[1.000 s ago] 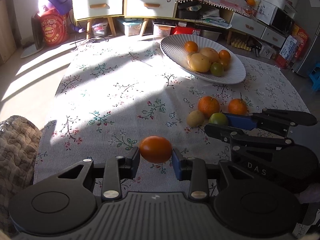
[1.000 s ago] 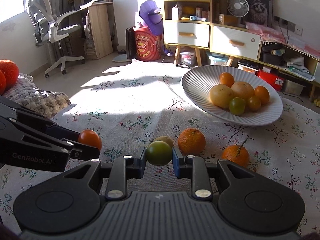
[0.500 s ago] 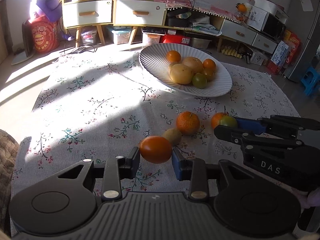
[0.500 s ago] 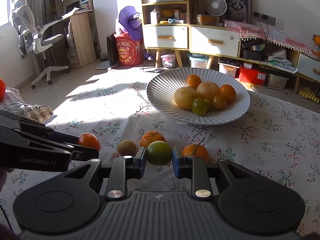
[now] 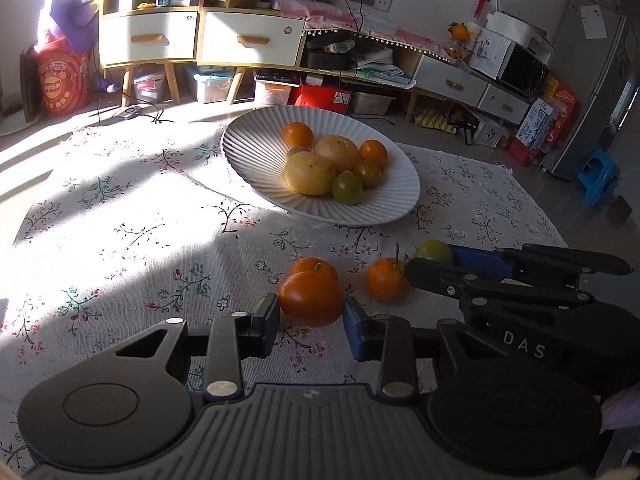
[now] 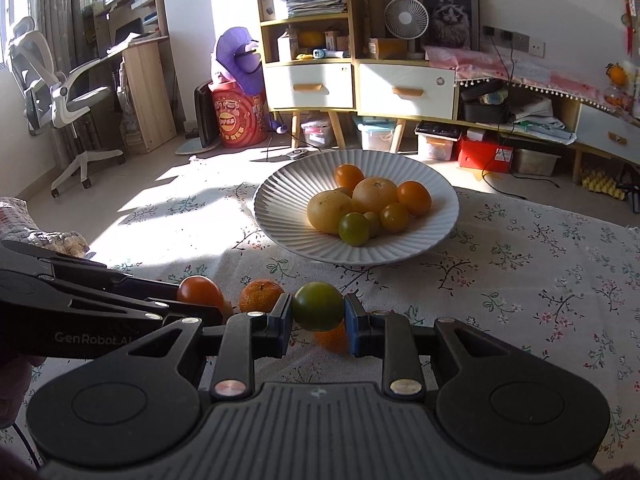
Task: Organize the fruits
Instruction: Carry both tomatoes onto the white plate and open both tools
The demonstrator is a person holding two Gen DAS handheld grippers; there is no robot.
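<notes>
My left gripper (image 5: 312, 316) is shut on an orange-red fruit (image 5: 311, 298) and holds it above the flowered cloth. My right gripper (image 6: 318, 314) is shut on a green fruit (image 6: 318, 306); it shows at the right in the left wrist view (image 5: 434, 251). A white ribbed plate (image 5: 248, 156) lies ahead with several orange, yellow and green fruits; it also shows in the right wrist view (image 6: 280, 196). Two tangerines lie on the cloth (image 5: 386, 282) (image 5: 310, 266), short of the plate. The left gripper's fruit shows in the right wrist view (image 6: 200, 290).
The flowered cloth (image 5: 120, 220) covers the floor. Beyond it stand white drawer cabinets (image 5: 248, 40), storage boxes, a red drum (image 5: 58, 80) and a blue stool (image 5: 598, 178). An office chair (image 6: 60, 96) stands far left in the right wrist view.
Both grippers have moved forward toward the plate with their fruits held. The plate looks nearer and the loose tangerines now sit just ahead of the fingertips.
</notes>
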